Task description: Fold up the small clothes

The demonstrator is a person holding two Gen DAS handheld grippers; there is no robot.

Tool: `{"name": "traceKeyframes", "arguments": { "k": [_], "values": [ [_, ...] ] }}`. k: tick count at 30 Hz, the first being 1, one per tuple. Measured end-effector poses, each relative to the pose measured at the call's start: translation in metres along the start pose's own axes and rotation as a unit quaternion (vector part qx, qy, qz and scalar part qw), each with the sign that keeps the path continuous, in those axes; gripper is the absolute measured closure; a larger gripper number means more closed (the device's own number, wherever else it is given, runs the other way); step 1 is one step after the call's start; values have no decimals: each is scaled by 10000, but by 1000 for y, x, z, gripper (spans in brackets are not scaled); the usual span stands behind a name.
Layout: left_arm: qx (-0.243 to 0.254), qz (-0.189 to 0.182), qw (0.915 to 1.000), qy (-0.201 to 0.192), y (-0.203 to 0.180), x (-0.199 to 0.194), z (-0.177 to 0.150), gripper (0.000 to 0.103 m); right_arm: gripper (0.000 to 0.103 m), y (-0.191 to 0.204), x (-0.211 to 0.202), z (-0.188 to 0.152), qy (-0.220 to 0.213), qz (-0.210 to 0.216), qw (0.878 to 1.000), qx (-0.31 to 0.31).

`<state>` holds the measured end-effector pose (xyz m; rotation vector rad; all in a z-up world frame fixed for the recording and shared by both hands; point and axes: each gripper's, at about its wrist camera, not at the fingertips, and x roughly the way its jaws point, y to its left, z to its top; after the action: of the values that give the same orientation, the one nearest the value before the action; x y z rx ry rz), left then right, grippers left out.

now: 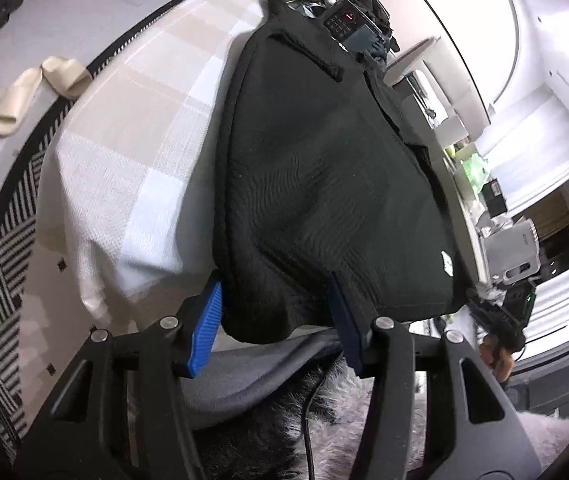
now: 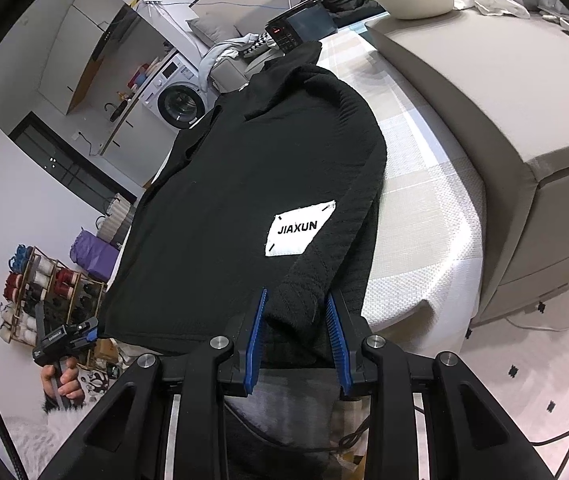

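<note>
Black knit sweater [image 2: 244,200] lies flat along checked bed cover [image 1: 124,152], near hem hanging off the edge; soft, thick, limp, likely droops when lifted; left gripper [image 1: 276,316] and right gripper [image 2: 296,328] stand wide around hem corners, best grip points.

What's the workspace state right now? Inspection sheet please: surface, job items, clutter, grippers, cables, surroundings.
Surface: bed with checked cover, beige and white.
Job's things: black knit garment spread flat, white JIAXUN patch facing up, near edge hanging over the bed edge.
Clutter: keypad device at the far end; bowl with a green packet on the headboard ledge.
Grippers: left gripper and right gripper both open, each straddling the garment's near hem.
Cables: dark cable below the left gripper.
Surroundings: washing machine, shoe rack, slippers on the floor.
</note>
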<state>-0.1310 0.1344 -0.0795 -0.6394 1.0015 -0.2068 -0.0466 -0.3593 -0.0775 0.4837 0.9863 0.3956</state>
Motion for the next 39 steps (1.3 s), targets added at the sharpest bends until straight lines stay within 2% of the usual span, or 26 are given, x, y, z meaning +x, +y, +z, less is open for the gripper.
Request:
{"name": "traceKeyframes", "arguments": {
  "k": [1, 3, 5, 8, 11, 15, 18, 20, 21, 23, 24, 25, 26, 27, 28, 32, 37, 39],
  "values": [
    [35, 48, 10000, -17, -1, 0, -1, 56, 69, 0, 1, 0, 1, 26, 10000, 7],
    [98, 146, 9998, -58, -5, 0, -1, 64, 66, 1, 3, 0, 16, 77, 10000, 11],
    [168, 343, 9993, -60, -7, 3, -1, 83, 64, 0, 4, 2, 9, 130, 9999, 53],
    [136, 465, 9987, -167, -5, 4, 0, 91, 62, 0, 6, 2, 5, 144, 9998, 110],
    [101, 463, 9986, -249, -4, 2, 0, 93, 59, 3, 5, 3, 70, 46, 9999, 77],
    [184, 389, 9987, -259, -6, -2, 0, 93, 44, 4, -4, 1, 73, -97, 9999, -17],
    [134, 367, 9990, -210, -5, 0, 1, 92, 44, 2, -8, 0, 9, -55, 10000, -55],
    [115, 308, 9993, -202, -6, 5, 3, 77, 44, 0, -4, -1, -12, -48, 10000, -32],
    [100, 325, 9992, -214, -6, 7, 4, 74, 44, -3, -1, -1, -20, -85, 10000, 15],
    [62, 299, 9991, -280, -8, 11, 7, 74, 51, -4, 1, 0, -148, -162, 9997, 104],
    [83, 310, 9990, -308, -10, 13, 8, 74, 63, -5, 2, 1, -168, -264, 9994, 126],
    [111, 342, 9988, -339, -12, 15, 9, 75, 69, -7, 2, 2, -214, -422, 9988, 153],
    [160, 389, 9986, -334, -14, 18, 10, 87, 80, -10, 2, 3, -245, -489, 9984, 168],
    [223, 480, 9981, -327, -16, 19, 10, 94, 89, -12, 2, 3, -300, -588, 9977, 172],
    [253, 531, 9976, -355, -18, 19, 10, 94, 94, -14, 0, 2, -396, -726, 9964, 184],
    [356, 341, 9970, -593, -22, 3, 10, 97, 96, -20, -7, 2, -596, -433, 9966, 363],
    [375, -280, 9919, -1184, -23, -35, 12, 97, 96, -9, -37, 4, -1218, 496, 9910, 235],
    [375, -458, 9895, -1316, -21, -46, 10, 97, 96, -4, -46, 4, -1342, 648, 9888, 126]
  ]
}}
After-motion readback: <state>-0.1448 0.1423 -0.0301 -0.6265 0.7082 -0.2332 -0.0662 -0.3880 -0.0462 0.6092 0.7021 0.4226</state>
